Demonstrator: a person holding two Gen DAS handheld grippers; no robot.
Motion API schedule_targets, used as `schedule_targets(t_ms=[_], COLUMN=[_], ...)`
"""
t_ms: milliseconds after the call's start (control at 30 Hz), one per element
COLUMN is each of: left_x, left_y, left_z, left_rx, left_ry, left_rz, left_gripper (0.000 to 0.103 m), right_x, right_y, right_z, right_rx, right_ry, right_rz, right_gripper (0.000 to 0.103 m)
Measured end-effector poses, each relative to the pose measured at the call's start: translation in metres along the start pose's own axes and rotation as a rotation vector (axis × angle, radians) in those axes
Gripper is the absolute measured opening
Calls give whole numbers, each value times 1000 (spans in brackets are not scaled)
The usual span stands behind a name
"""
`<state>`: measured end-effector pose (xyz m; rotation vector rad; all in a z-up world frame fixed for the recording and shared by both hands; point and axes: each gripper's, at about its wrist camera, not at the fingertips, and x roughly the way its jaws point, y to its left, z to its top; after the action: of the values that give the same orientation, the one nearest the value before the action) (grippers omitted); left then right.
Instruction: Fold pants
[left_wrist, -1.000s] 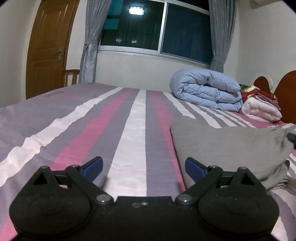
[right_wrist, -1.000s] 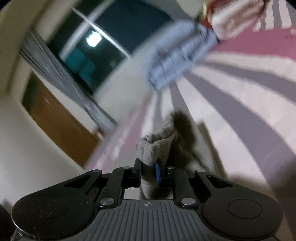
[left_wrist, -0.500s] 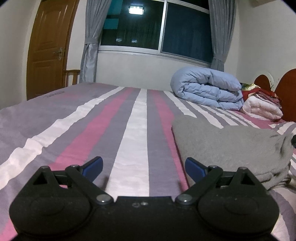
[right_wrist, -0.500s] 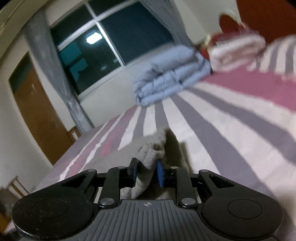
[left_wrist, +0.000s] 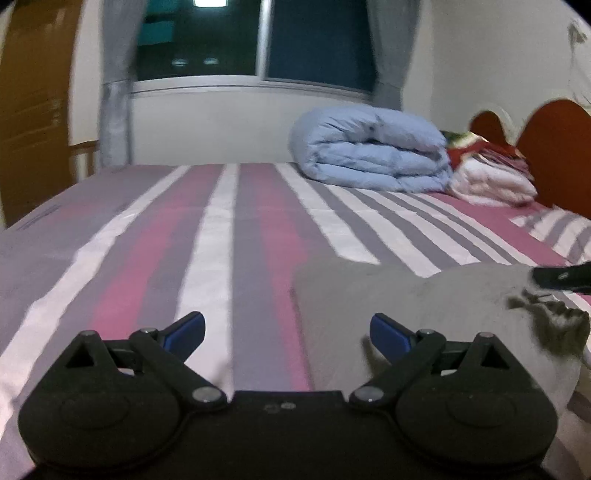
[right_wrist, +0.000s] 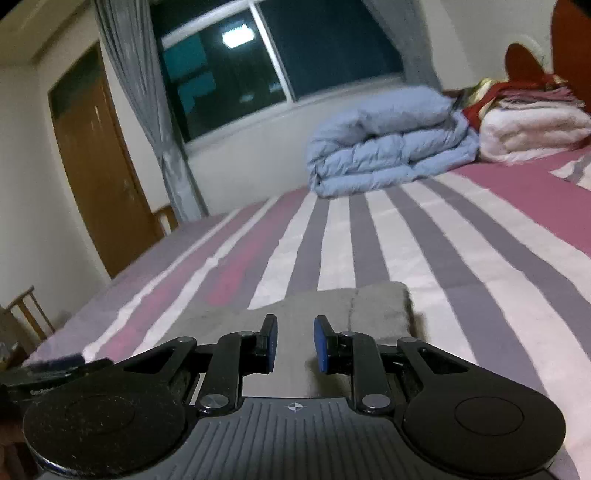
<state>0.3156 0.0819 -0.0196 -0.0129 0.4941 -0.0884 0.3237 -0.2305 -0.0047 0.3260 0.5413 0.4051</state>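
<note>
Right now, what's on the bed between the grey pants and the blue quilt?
Nothing: only bare striped sheet lies between the pants and the quilt, clearest in the right wrist view.

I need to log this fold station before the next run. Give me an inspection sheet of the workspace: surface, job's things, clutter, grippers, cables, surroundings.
Surface: bed with a striped sheet in pink, grey and white.
Job's things: grey pants lie folded flat on the sheet, in front of both grippers.
Clutter: rolled blue duvet and a stack of folded blankets at the far end, well apart from the pants.
Grippers: left gripper wide open, nothing between its fingers; right gripper slightly open over the pants, gripping nothing.
Cables: nothing seen.
Surroundings: dark window with grey curtains, wooden door, red-brown headboard.
</note>
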Motion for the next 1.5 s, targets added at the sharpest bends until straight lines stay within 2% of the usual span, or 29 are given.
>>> schedule_targets(t_ms=[100,133,200,300,367,400,467,500,533,567,667,800,967,1067,1167,1200,1233,1300,1333,1400,1433,1467,1500], left_x=[30,37,42,35,28,23,14,9,4,-1,-15,-31,-22,-17,-15,-15,-16,-18,-17,-15,-15,-16,-19], left_y=[-8,-8,-8,-5,-6,-6,-8,-9,-10,-11,-16,-14,18,28,30,31,30,32,33,34,35,35,36], left_z=[-5,-8,-17,-20,-19,-17,-15,-13,-12,-12,-12,-20,-33,-36,-38,-40,-43,-48,-51,-56,-57,-56,-54], left_rx=[26,24,18,3,13,24,41,45,47,50,60,26,-172,-212,-218,-224,-229,-248,-258,-269,-272,-274,-281], left_ry=[86,110,128,120,115,111,105,101,97,92,85,79,150,160,150,146,141,126,126,134,136,138,135], left_rz=[0,-2,-6,-4,7,12,15,15,13,13,13,-6,-111,-117,-107,-101,-95,-92,-87,-81,-76,-66,-49], left_gripper=[90,90,91,91,90,90,90,90,90,90,90,91,89,89,90,90,90,90,91,92,92,92,91], right_x=[30,29,22,12,3,-4,-23,-32,-42,-51,-67,-77,-66,-61,-66,-74,-86,-97,-95,-81,-64,-45,-40], right_y=[-17,-23,-32,-42,-44,-46,-48,-48,-48,-47,-47,-69,-97,-114,-119,-113,-102,-85,-76,-62,-62,-71,-85], right_z=[-8,-13,-20,-25,-21,-15,-11,-12,-12,-14,-17,-30,-41,-45,-41,-38,-31,-18,-16,-15,-19,-25,-35], right_rx=[-3,2,-6,19,31,42,74,83,82,74,102,301,482,581,587,552,474,375,335,222,202,244,332], right_ry=[139,136,126,114,84,59,9,-11,-38,-65,-59,-30,56,65,37,-9,-71,-118,-102,-36,61,170,201], right_rz=[-78,-85,-101,-76,-100,-107,-101,-102,-99,-80,-54,20,79,93,79,40,40,117,130,78,17,-49,-39], right_gripper=[21,19,0,0,0,4,39,78,90,90,90,90,90,90,90,88,88,88,88,88,88,88,87])
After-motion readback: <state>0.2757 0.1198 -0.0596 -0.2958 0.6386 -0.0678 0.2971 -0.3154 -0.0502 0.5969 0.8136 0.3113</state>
